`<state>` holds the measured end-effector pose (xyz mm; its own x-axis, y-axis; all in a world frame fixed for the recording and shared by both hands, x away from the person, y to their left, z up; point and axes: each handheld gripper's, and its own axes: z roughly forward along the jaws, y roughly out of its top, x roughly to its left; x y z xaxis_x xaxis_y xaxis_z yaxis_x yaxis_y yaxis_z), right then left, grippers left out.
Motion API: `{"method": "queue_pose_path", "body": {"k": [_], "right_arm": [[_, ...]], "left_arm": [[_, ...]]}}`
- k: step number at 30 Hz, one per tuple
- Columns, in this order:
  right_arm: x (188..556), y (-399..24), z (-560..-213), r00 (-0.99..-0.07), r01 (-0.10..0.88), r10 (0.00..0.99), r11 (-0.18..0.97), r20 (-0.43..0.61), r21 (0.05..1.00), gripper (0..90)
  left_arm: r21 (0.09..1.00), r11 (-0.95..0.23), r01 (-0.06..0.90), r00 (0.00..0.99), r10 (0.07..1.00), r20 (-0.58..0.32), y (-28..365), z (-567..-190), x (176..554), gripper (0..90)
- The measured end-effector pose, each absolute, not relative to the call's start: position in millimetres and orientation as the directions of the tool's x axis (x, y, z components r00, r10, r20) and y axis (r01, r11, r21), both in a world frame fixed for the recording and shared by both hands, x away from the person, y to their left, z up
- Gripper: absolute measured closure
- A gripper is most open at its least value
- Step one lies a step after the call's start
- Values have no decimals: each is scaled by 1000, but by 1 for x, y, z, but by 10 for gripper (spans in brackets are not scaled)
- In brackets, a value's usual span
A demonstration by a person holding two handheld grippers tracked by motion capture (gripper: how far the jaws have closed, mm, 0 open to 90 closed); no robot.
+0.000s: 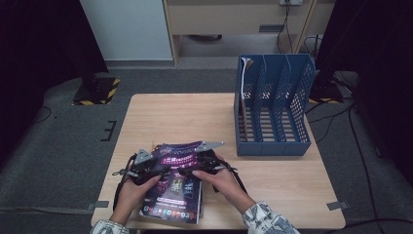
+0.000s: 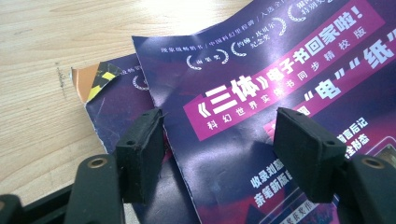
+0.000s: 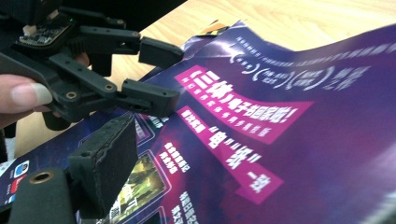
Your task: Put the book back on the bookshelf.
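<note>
I see purple magazines (image 1: 176,187) stacked at the desk's (image 1: 272,180) near edge, long axis running away from me, top copy's far end lifted. Its cover reads "三体". My left hand-held gripper (image 2: 224,140) stands open astride its edge; right hand-held gripper (image 1: 204,163): cannot tell.

blue file rack (image 1: 272,105), wooden table (image 1: 185,117)

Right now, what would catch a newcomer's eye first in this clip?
The purple magazine at the table's near edge, its top cover curled upward, with the left tool open astride that cover's edge and the right tool close beside it. Next, the blue slotted file rack standing at the far right of the wooden table.
</note>
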<state>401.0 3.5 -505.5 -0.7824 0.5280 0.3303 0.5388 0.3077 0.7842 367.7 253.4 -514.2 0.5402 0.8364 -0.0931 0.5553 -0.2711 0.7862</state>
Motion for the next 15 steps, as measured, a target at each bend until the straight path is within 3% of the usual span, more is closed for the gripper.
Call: {"method": "queue_pose_path", "body": {"k": [15], "right_arm": [[404,14,-510,-747,595,541,285,386,751,141]], "left_arm": [[789,-271,552,546,832,-96,253,-515,368,315]]}}
